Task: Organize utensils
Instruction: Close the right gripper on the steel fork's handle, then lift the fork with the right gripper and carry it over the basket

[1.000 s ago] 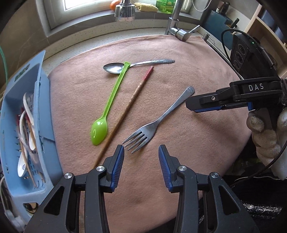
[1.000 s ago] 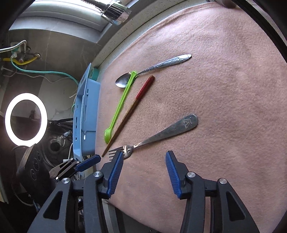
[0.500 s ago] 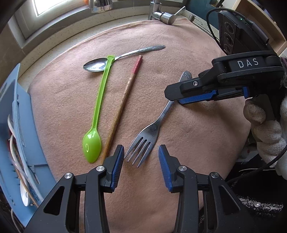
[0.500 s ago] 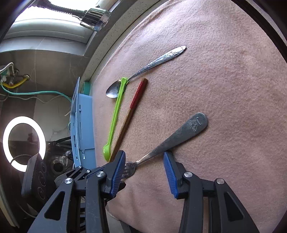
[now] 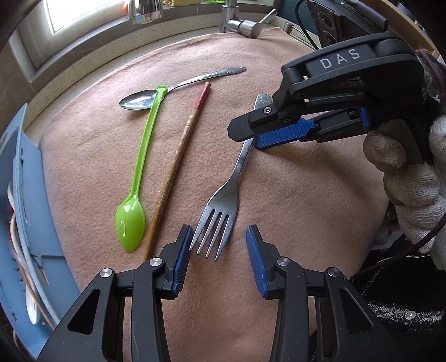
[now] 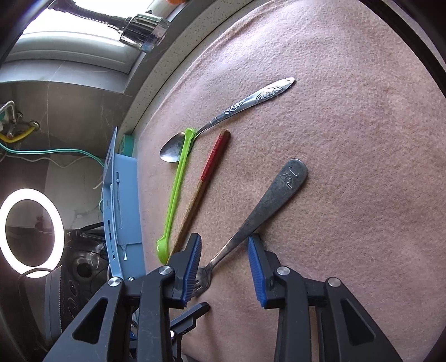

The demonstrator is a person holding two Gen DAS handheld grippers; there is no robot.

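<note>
— Both fingers of the left gripper (image 5: 218, 247) stand wide, holding nothing; the tines of the fork (image 5: 227, 192) lie just ahead of the gap, flat on the pink cloth (image 5: 292, 195).

— And the right gripper (image 6: 224, 263)?

— Wide too, its blue pads either side of the fork's neck (image 6: 251, 220), the handle running up and away between them; whether a pad touches the metal I cannot tell; from the left wrist it hangs over the upper handle (image 5: 251, 133), gripped by a hand (image 5: 412, 178) in a white glove.

— What lies beyond the fork?

— To its left a wooden chopstick (image 5: 178, 158) with a red end; just beside that a green plastic spoon (image 5: 139, 178), bowl nearest; its handle tip rests across a metal spoon (image 5: 172, 89), which lies farthest on the cloth.

— Anything at the edge?

— A blue plastic tray (image 5: 30, 195) at the far left, with pale utensils inside; behind the cloth, a chrome tap (image 5: 239, 22) and a window ledge (image 5: 83, 47).
</note>
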